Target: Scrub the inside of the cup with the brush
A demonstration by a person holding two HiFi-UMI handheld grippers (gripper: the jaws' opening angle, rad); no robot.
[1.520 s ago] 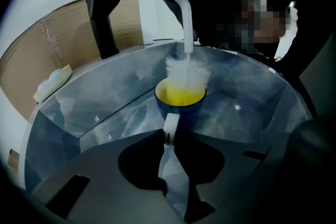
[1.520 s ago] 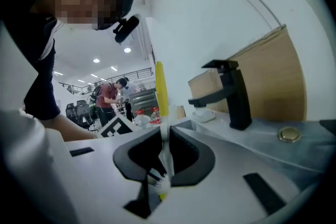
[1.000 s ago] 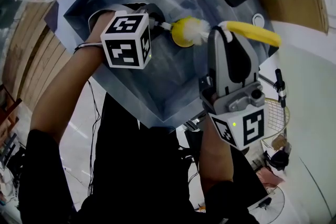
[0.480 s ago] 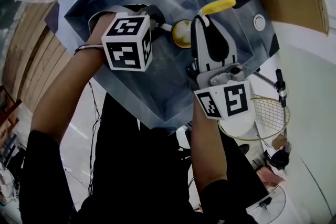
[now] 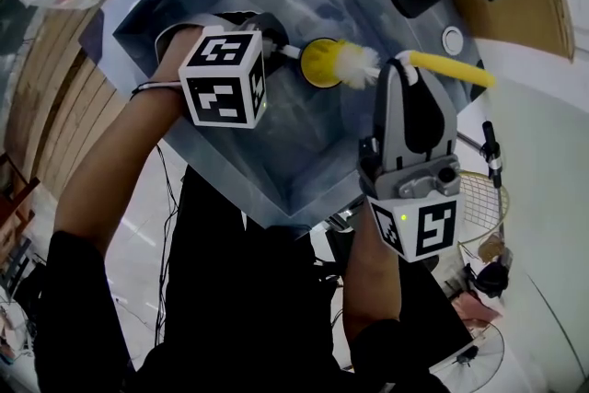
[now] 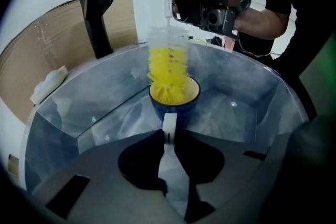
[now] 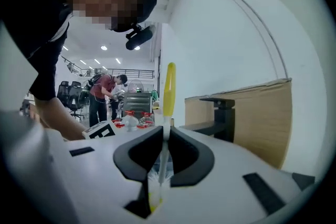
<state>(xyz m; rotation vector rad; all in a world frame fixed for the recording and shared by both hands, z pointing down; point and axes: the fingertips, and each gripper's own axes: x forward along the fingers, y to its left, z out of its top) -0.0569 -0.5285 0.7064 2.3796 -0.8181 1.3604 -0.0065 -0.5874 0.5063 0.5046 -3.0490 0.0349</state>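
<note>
**A:** What is at the left of the head view?

**B:** The left gripper [image 5: 279,46], angled down into the grey metal sink [image 5: 276,152]. Its jaws are pinched together on the thin white handle of the small blue cup with a yellow inside [image 5: 317,62].

**A:** Why hold it by the handle?

**B:** I think it leaves the mouth clear. The cup hangs above the sink floor, near the middle of the frame, tipped so its mouth faces right, toward the tool.

**A:** And the tool?

**B:** A bottle brush with yellow and white bristles, a white stem and a yellow grip [image 5: 354,64]. In the left gripper view its yellow tip sits inside the cup's rim, and the white bristles stand outside.

**A:** Who holds it?

**B:** The right gripper [image 5: 400,67], right of centre. Its jaws are clamped on the white stem just behind the bristles, and the yellow grip sticks out beyond them. That short hold probably keeps the head stiff for pushing in.
</note>
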